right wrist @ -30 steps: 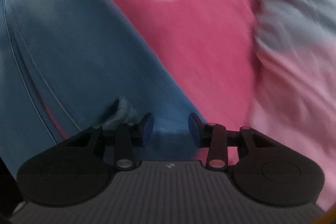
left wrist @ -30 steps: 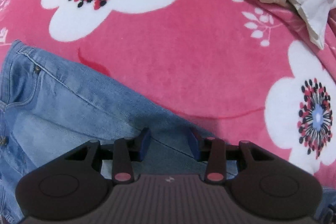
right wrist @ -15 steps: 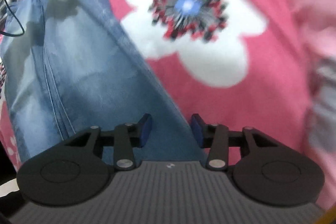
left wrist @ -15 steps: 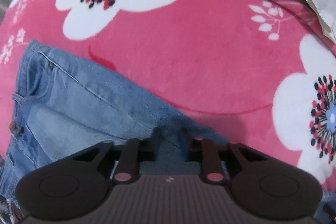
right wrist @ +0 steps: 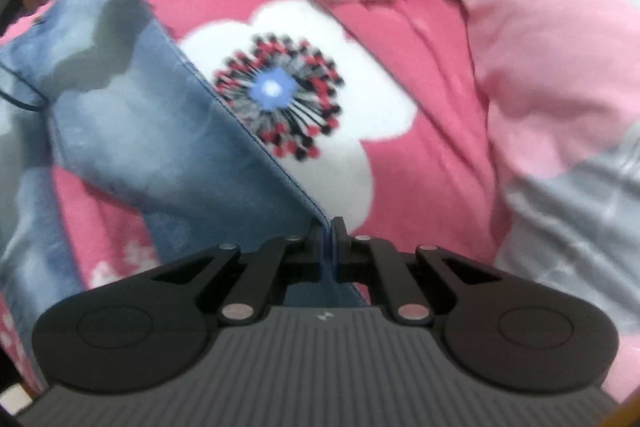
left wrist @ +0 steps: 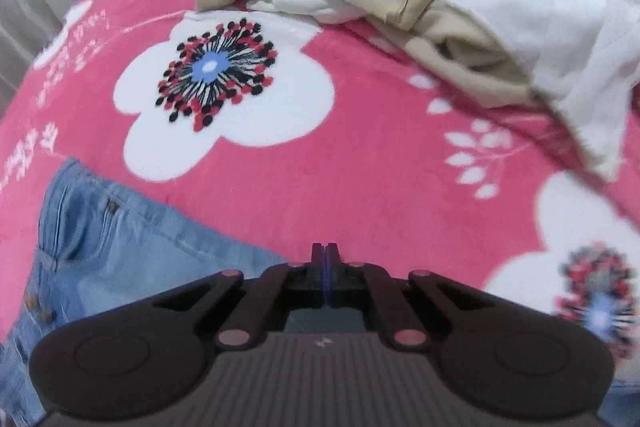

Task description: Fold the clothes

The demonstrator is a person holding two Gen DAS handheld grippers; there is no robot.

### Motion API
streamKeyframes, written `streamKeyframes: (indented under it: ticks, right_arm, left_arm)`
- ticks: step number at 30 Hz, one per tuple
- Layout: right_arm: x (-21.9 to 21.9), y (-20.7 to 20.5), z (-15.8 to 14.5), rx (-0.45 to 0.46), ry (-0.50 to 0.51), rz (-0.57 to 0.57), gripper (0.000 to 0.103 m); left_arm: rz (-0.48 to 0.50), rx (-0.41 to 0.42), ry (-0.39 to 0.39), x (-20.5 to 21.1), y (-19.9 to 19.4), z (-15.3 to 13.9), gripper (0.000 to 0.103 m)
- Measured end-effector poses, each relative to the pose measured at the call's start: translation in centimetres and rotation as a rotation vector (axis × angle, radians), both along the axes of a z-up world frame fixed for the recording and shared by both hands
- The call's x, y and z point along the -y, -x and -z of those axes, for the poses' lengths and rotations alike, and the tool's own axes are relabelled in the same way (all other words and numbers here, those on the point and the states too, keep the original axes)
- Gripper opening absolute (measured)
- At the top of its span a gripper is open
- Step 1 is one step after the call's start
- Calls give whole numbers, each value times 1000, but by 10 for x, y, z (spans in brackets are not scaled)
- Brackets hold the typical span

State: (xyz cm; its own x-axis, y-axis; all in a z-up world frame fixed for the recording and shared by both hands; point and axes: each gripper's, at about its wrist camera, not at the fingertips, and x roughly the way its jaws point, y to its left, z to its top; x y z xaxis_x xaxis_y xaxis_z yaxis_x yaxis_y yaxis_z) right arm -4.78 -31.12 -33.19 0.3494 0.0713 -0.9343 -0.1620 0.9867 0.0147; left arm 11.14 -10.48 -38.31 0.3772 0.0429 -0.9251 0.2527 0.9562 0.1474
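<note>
Jeans (right wrist: 132, 131) lie on the pink flowered blanket (left wrist: 360, 163). My right gripper (right wrist: 328, 227), jaws just closed, pinches their hem edge. My left gripper (left wrist: 325, 251) has clamped their side edge.

Open pink blanket (left wrist: 360, 163) is lying clear beyond the jeans (left wrist: 132, 259); a heap of beige and white clothes (left wrist: 460, 7) is blocking the far side.

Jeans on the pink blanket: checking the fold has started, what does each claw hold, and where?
Both hold the jeans: the right claw pinches their side-seam edge; the left claw pinches the same edge nearer the waistband.
</note>
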Motion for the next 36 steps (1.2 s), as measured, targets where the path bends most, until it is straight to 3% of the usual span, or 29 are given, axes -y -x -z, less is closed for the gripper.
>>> streamKeyframes:
  ticks: [1, 3, 6, 8, 11, 13, 17, 20, 22, 23, 27, 30, 33, 36]
  right_arm:
    - [4, -2, 13, -26, 2, 20, 5]
    - [12, -4, 29, -54, 2, 63, 18]
    - [24, 6, 15, -30, 12, 134, 38]
    - [34, 19, -4, -2, 55, 181, 40]
    - [47, 43, -36, 47, -18, 209, 40]
    - [45, 59, -51, 58, -116, 169, 40]
    - [14, 81, -44, -37, -242, 13, 40]
    - [3, 94, 5, -178, -103, -23, 39]
    - [11, 106, 33, -272, 7, 31, 36]
    - [14, 113, 33, -292, 51, 63, 36]
    - [23, 143, 15, -364, 257, 206, 29]
    - [37, 169, -2, -432, 370, 398, 26]
    - [44, 197, -28, -462, 381, 609, 25]
    - [23, 215, -50, -433, 289, 711, 27]
  left_arm:
    - [11, -2, -22, 0, 1, 9, 0]
    - [5, 12, -1, -6, 3, 10, 3]
    - [-29, 52, 69, -28, 5, -14, 22]
    - [-74, 64, 92, -54, 12, -34, 29]
    - [-155, 58, 127, -105, 29, -62, 34]
    - [-229, 48, 147, -150, 48, -78, 39]
    - [-423, 0, 116, -248, 102, -100, 41]
    - [-570, -46, 97, -314, 141, -106, 41]
    - [-626, -72, 81, -348, 162, -106, 41]
    - [-644, -83, 73, -363, 172, -105, 41]
    - [-654, -137, 95, -398, 196, -94, 41]
    - [-623, -175, 110, -408, 205, -81, 41]
    - [-591, -214, 161, -416, 206, -71, 41]
    - [-594, -246, 246, -427, 200, -63, 47]
